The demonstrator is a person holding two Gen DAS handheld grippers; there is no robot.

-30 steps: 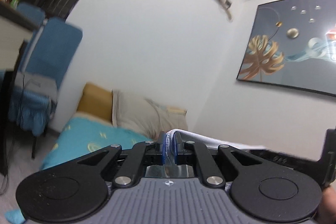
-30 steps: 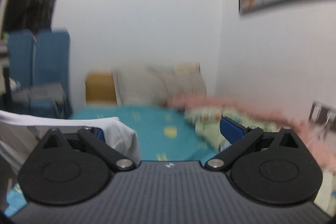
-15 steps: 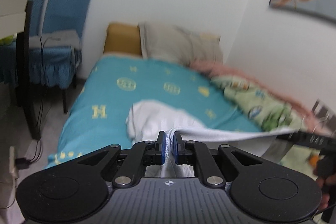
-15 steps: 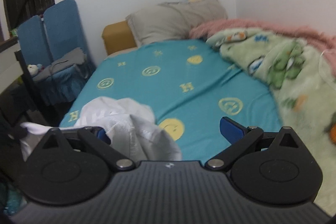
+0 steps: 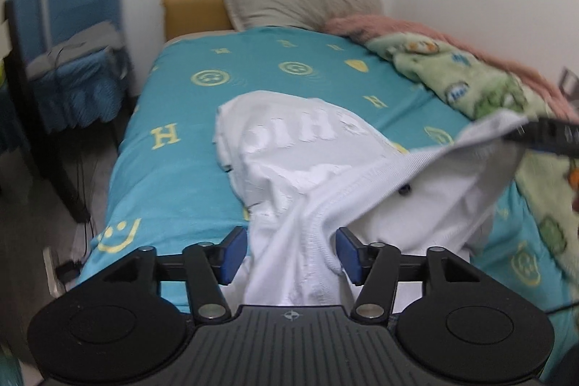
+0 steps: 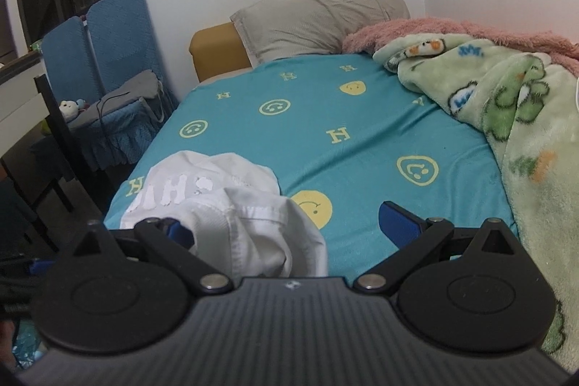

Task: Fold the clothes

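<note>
A white garment (image 5: 307, 151) with pale raised lettering lies bunched on the near part of the teal bed sheet (image 5: 173, 176). My left gripper (image 5: 289, 241) is low over the bed's near end, and its jaws are opening. The garment's ribbed hem lies loose between the blue pads (image 5: 231, 254), and neither pad presses it. In the right wrist view the garment (image 6: 224, 190) hangs over the left finger of my right gripper (image 6: 284, 223), whose jaws stand wide apart. From the left wrist view, a black finger of the right gripper (image 5: 550, 134) carries a raised edge of the cloth.
A green cartoon blanket (image 6: 506, 118) and a pink fleece (image 6: 416, 31) are heaped along the bed's right side by the wall. A grey pillow (image 6: 318, 24) lies at the head. Blue chairs (image 6: 108, 60) and a dark table leg (image 5: 47, 147) stand on the floor to the left.
Both grippers have tipped down from the wall toward the bed and sunk. The left jaws, shut on the hem before, have come apart. The garment now rests on the sheet.
</note>
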